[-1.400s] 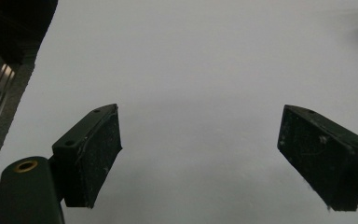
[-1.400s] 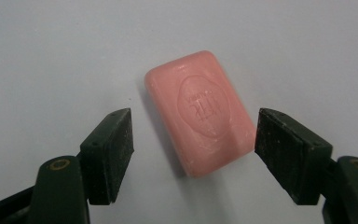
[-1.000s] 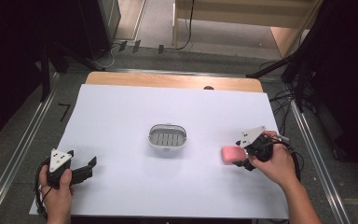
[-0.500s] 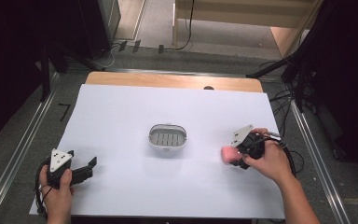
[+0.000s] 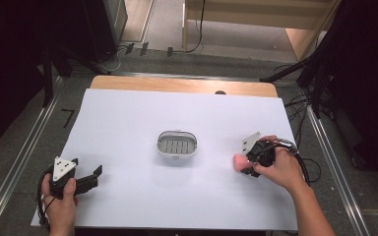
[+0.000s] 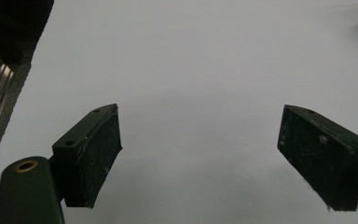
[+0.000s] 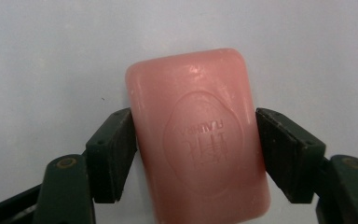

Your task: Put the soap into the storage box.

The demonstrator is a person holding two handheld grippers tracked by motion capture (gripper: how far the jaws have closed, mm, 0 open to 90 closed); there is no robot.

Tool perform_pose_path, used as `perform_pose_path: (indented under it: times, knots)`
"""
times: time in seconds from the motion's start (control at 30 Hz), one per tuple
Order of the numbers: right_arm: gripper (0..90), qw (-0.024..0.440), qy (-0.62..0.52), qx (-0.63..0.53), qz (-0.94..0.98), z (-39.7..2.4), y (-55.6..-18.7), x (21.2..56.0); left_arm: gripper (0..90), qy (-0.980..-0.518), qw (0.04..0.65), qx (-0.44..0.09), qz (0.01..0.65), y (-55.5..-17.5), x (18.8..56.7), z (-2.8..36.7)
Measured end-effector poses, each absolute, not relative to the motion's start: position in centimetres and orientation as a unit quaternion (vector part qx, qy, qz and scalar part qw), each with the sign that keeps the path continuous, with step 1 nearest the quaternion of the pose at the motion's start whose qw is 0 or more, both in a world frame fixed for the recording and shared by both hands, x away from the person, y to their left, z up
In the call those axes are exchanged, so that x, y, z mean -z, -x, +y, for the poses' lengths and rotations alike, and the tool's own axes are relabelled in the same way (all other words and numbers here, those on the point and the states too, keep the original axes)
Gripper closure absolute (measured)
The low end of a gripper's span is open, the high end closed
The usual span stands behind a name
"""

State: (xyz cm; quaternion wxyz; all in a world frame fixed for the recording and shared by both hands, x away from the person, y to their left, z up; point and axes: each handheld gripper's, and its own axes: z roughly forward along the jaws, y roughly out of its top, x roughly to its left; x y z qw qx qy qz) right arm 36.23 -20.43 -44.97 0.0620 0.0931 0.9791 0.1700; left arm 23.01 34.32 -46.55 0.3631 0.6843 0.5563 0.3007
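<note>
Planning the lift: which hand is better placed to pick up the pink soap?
Right. The right gripper has just closed its fingers against the pink soap; the left gripper sits open at the far edge.

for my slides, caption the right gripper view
Right gripper fingers closing against the sides of a pink soap bar.

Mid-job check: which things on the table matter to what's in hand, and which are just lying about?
In the job:
- pink rectangular soap bar, between the right gripper jaws, which have just been closing
- white oval slotted soap dish

Lying about:
- left gripper, open, idle
- white table sheet
</note>
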Motion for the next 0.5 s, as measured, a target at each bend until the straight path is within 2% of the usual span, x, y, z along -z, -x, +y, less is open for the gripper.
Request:
perform_pose_path:
  times: [0.13, 0.5]
  knots:
    - [38.1, 0.058, -0.095, -0.168, 0.98, -20.58, -36.25, 44.99, 14.2, -0.685, 0.363, -0.301, 0.556, -23.01, 46.54, 34.32]
    - [38.7, 0.053, -0.1, -0.157, 0.981, -20.26, -36.18, 44.76, 14.2, -0.685, 0.363, -0.3, 0.556, -23.01, 46.54, 34.33]
